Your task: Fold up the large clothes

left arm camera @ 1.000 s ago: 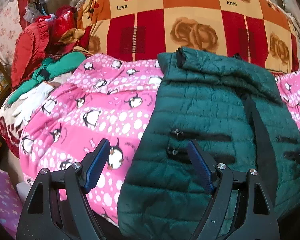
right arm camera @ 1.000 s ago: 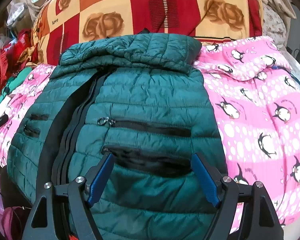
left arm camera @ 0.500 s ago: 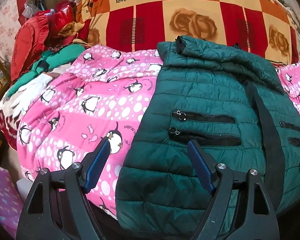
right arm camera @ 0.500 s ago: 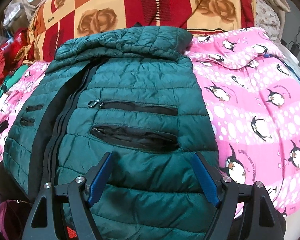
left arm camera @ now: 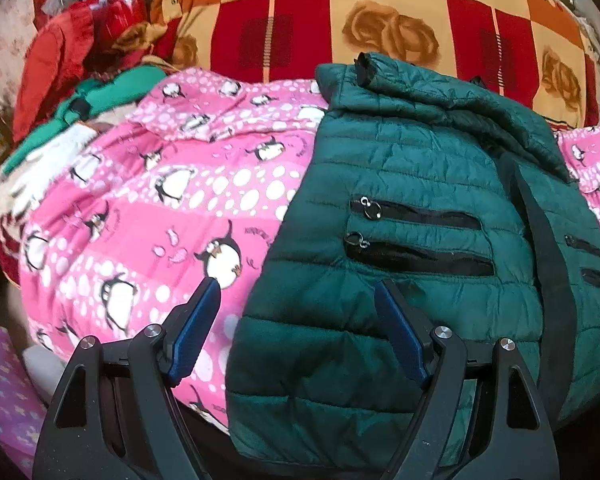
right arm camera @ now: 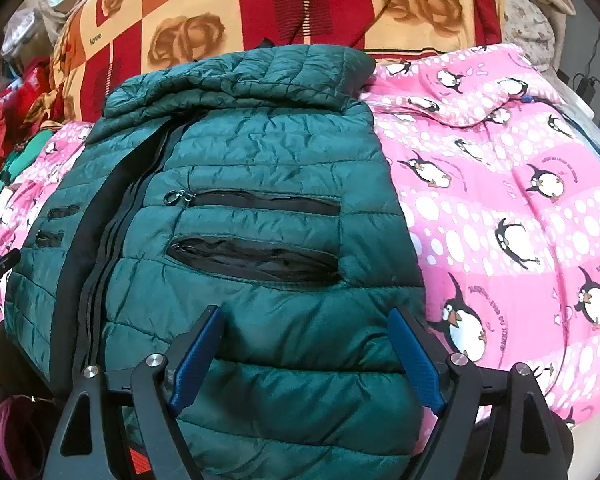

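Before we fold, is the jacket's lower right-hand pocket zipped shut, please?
No, the lower pocket on the green puffer jacket gapes open.

A dark green quilted jacket (right arm camera: 260, 168) is laid flat, front up, on a pink penguin-print blanket (right arm camera: 512, 216). Its collar end is folded over at the far edge. A black zip placket (right arm camera: 100, 248) is seen running down its left part. Two horizontal zip pockets are noted on the near panel: the upper pocket (right arm camera: 264, 200) closed, the lower pocket (right arm camera: 256, 260) gaping. The right gripper (right arm camera: 304, 344) is positioned above the jacket's near hem; its jaws are opening, with only jacket fabric seen beneath the gap and nothing clamped. A red-and-orange rose-patterned cover (right arm camera: 260, 8) is recorded behind the jacket.
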`<state>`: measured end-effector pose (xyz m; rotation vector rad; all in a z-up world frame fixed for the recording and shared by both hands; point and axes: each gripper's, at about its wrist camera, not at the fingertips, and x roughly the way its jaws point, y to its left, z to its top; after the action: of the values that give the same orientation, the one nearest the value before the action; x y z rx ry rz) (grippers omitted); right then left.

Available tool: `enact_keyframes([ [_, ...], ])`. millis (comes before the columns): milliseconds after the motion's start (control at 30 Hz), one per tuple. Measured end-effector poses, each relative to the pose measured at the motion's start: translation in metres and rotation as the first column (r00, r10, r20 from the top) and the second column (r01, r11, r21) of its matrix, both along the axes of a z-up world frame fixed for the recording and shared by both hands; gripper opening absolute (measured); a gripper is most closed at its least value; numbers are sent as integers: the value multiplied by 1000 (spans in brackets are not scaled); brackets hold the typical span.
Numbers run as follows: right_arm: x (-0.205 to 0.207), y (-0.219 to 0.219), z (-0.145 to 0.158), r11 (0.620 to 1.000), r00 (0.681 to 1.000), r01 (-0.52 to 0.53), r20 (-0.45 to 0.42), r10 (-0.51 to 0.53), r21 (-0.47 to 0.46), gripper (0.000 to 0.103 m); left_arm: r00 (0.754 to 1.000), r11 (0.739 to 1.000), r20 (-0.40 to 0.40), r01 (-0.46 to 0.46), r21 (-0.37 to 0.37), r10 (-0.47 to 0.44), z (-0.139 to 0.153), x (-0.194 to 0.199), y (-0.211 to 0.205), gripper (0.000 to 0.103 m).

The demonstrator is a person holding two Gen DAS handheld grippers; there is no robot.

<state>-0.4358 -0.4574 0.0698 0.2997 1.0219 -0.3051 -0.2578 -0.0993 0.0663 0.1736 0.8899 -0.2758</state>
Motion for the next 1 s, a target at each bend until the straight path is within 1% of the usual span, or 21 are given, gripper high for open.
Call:
enact_keyframes([
  [133,-8,-6,-1,1000,1000,9,-13,-9,-2,82,997,996,-71,-2,-93,-5,-8,8,16,80],
  [200,-12,-11,-3,1000,1000,22,-17,-21,5,83,994,988,-111,-23,-151,6,-12,13,28,80],
  [233,-14,-14,-5,1000,999,27,-21,-26,15,85,991,983,-133,-32,-182,7,-15,16,33,80],
  [267,-16,-16,-7,999,999,28,-25,-27,29,88,989,979,-150,-37,-201,7,-16,18,36,80],
  [433,-26,-31,-20,990,999,34,-38,-29,134,88,973,962,-232,-67,-263,5,-30,24,50,80],
  [567,-29,-35,-26,974,1000,10,-25,-4,225,88,964,961,-264,-46,-271,-28,-36,21,52,81],
  [600,-29,-35,-27,971,1000,5,-25,1,238,88,963,963,-267,-36,-269,-38,-37,21,52,84],
  [733,-33,-30,-30,956,997,-58,-33,71,289,88,954,968,-291,0,-252,-76,-42,14,48,90],
  [833,-36,-25,-32,936,992,-101,-40,122,337,88,952,972,-294,16,-233,-86,-45,12,46,91],
  [867,-36,-22,-33,929,989,-119,-38,141,350,88,952,974,-293,17,-228,-85,-46,12,45,91],
  [933,-37,-17,-33,931,985,-155,-27,173,329,87,951,975,-296,18,-220,-85,-46,12,43,91],
  [967,-38,-13,-31,936,982,-175,-16,189,304,77,950,975,-298,24,-221,-90,-45,11,42,91],
  [1000,-37,-11,-30,941,980,-187,-7,197,281,68,950,974,-297,31,-225,-99,-43,10,41,85],
])
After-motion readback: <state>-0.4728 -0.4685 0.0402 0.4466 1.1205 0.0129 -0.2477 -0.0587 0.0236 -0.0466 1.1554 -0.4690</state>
